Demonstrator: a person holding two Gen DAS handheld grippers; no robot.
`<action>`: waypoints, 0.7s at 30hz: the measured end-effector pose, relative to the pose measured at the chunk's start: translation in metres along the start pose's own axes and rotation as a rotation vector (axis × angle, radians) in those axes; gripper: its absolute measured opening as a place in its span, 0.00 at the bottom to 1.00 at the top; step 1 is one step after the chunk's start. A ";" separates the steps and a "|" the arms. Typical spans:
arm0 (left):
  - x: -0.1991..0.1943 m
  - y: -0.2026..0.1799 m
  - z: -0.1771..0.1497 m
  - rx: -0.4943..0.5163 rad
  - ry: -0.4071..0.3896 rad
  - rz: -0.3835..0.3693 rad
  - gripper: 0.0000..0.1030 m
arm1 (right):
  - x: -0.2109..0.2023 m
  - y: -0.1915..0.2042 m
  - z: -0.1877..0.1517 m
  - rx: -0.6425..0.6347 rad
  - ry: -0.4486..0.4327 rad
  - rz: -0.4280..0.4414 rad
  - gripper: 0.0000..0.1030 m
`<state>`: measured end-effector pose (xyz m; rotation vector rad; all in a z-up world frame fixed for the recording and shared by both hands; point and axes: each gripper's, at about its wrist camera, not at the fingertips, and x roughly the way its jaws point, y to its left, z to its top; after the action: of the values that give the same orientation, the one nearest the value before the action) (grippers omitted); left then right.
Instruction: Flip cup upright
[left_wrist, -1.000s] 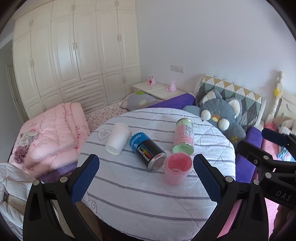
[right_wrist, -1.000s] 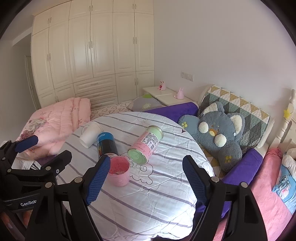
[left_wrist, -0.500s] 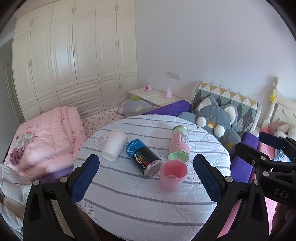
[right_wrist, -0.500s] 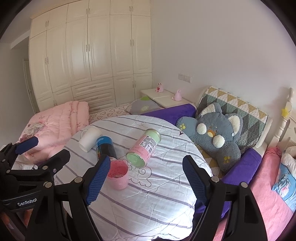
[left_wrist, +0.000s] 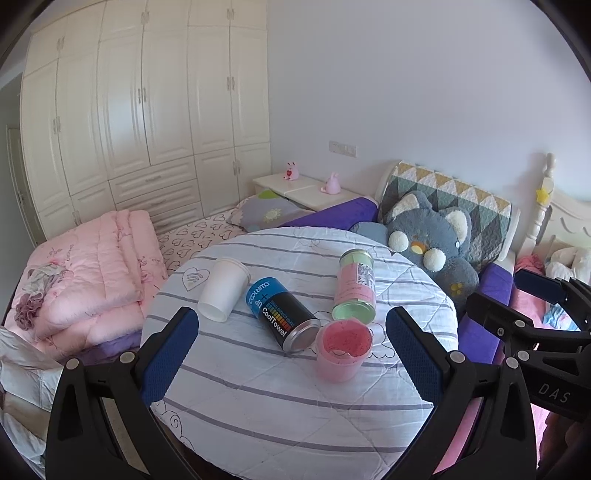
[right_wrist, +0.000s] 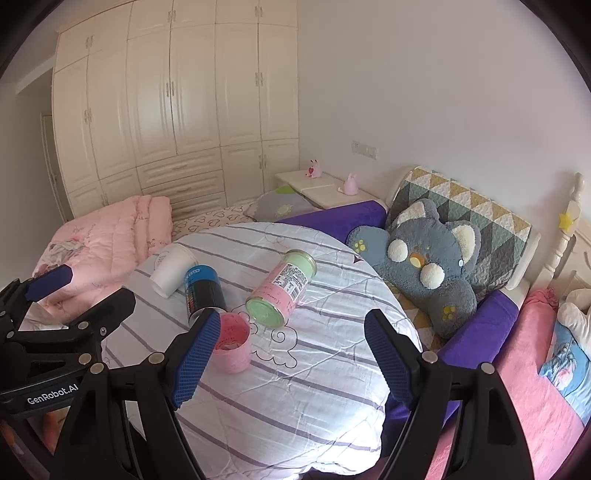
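Observation:
A pink cup (left_wrist: 341, 350) stands upright, mouth up, on the round striped table (left_wrist: 258, 398); it also shows in the right wrist view (right_wrist: 232, 347). A white paper cup (left_wrist: 221, 288) lies on its side at the table's left, and shows in the right wrist view (right_wrist: 171, 269). A blue-black can (left_wrist: 282, 314) and a pink-green can (left_wrist: 354, 284) lie on their sides between them. My left gripper (left_wrist: 291, 358) is open and empty, back from the table. My right gripper (right_wrist: 291, 358) is open and empty, also held back.
A grey plush toy (left_wrist: 432, 243) leans on a quilted cushion at the table's right. A folded pink quilt (left_wrist: 92, 269) lies on the bed to the left. White wardrobes (left_wrist: 147, 110) and a nightstand (left_wrist: 303, 188) stand behind.
Both grippers have drawn back and up from the table, so the cups and cans look smaller and farther. Nothing on the table has moved.

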<state>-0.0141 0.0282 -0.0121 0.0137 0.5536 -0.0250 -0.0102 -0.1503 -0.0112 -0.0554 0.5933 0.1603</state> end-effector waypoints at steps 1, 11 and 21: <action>0.001 -0.001 0.000 0.002 -0.002 -0.001 1.00 | 0.000 0.000 0.000 0.001 0.001 -0.002 0.79; 0.007 0.000 0.001 -0.014 -0.013 -0.058 1.00 | 0.000 -0.002 0.002 0.010 0.002 -0.006 0.79; 0.009 -0.001 0.001 -0.007 -0.021 -0.052 1.00 | 0.006 -0.003 0.001 0.017 0.021 -0.004 0.79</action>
<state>-0.0063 0.0268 -0.0163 -0.0075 0.5333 -0.0734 -0.0041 -0.1522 -0.0132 -0.0423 0.6158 0.1507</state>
